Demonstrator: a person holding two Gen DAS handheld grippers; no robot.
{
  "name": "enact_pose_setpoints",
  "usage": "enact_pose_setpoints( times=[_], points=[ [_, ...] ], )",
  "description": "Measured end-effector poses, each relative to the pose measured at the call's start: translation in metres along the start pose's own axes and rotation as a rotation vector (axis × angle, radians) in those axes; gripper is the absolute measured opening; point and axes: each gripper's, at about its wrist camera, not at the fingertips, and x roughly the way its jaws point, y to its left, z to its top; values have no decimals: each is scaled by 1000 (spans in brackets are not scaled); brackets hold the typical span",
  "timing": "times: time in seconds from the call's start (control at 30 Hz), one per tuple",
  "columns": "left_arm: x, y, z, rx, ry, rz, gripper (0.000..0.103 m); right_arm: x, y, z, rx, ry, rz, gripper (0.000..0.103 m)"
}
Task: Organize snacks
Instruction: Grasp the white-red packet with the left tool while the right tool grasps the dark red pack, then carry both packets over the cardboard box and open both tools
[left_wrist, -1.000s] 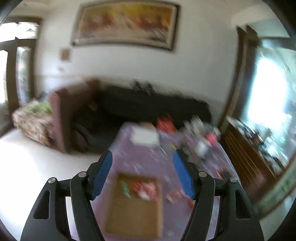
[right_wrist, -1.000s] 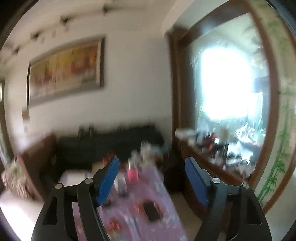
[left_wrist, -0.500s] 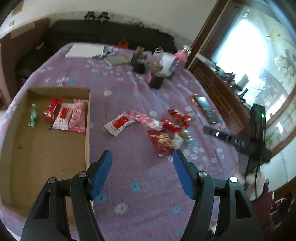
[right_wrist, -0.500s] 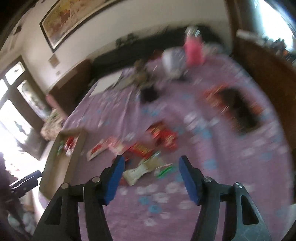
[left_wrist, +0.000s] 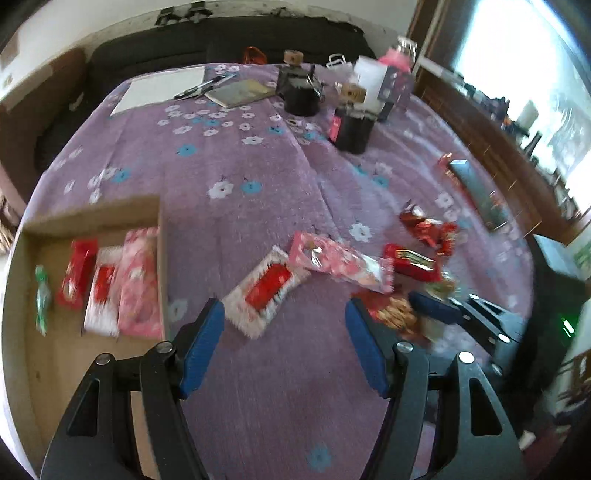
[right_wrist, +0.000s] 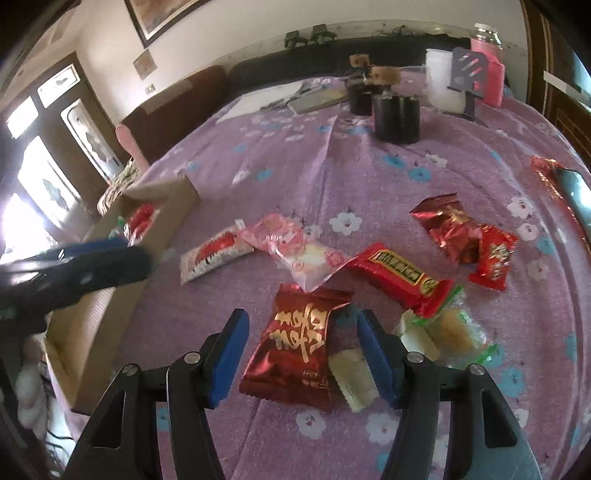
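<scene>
Snack packets lie loose on a purple flowered tablecloth (left_wrist: 258, 155). My left gripper (left_wrist: 282, 325) is open and empty, just short of a white-and-red packet (left_wrist: 264, 291); a pink packet (left_wrist: 340, 262) lies beyond it. A cardboard box (left_wrist: 92, 214) at the left holds several snacks. My right gripper (right_wrist: 301, 336) is open, its jaws either side of a dark red packet with gold writing (right_wrist: 295, 339). A red bar (right_wrist: 402, 280), a pale green-trimmed packet (right_wrist: 443, 332) and small red packets (right_wrist: 461, 232) lie nearby. The box (right_wrist: 110, 302) also shows in the right wrist view.
Black jars (left_wrist: 354, 125), a notebook (left_wrist: 240, 92), paper (left_wrist: 162, 88) and a pink bottle (right_wrist: 487, 66) stand at the table's far end. A phone (left_wrist: 476, 188) lies at the right. A dark sofa (left_wrist: 221, 48) is behind; a wooden cabinet stands right.
Both grippers have swung down from facing the room to low over the table. The left has closed in on the white-and-red packet, the right on the dark red packet.
</scene>
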Motion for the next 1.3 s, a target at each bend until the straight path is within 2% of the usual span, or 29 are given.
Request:
enact_pose_setpoints(
  times=[0.07, 0.1, 0.13, 0.3, 0.47, 0.5, 0.53, 0.57, 0.6, 0.7, 0.8, 1.1, 1.3],
  points=[
    [13, -3, 6, 33, 6, 38, 64, 0, 1, -4, -20, -12, -19, 56],
    [19, -2, 8, 47, 11, 60, 60, -1, 0, -4, -19, -12, -30, 44],
    [23, -1, 9, 54, 13, 72, 60, -2, -3, -4, -15, -15, -33, 38],
    [38, 5, 12, 91, 34, 113, 60, -4, -16, -5, 33, -16, 20, 35],
    [56, 0, 8, 142, 89, 137, 61, -6, -15, -5, 24, -18, 16, 35],
    [55, 0, 7, 148, 76, 138, 60, -6, -15, -6, 26, -18, 18, 35],
    [55, -2, 7, 157, 80, 142, 58, -6, -16, -6, 29, -18, 20, 35],
    [54, -2, 6, 160, 79, 137, 49, -7, -16, -6, 30, -18, 22, 35],
    [52, -3, 6, 157, 82, 115, 28, -7, -16, -6, 34, -19, 24, 34],
    [44, -9, -2, 178, 62, 157, 28, -8, -18, -6, 45, -25, 26, 30],
    [35, -10, -11, 151, 51, 133, 28, -11, -25, -6, 86, -38, 68, 27],
    [-29, 2, -43, 24, -43, -23, 28, -19, -43, -3, 198, -70, 250, 26],
    [-60, 26, -67, -66, -86, -93, 28, -20, -42, -3, 195, -82, 253, 26]
  ],
)
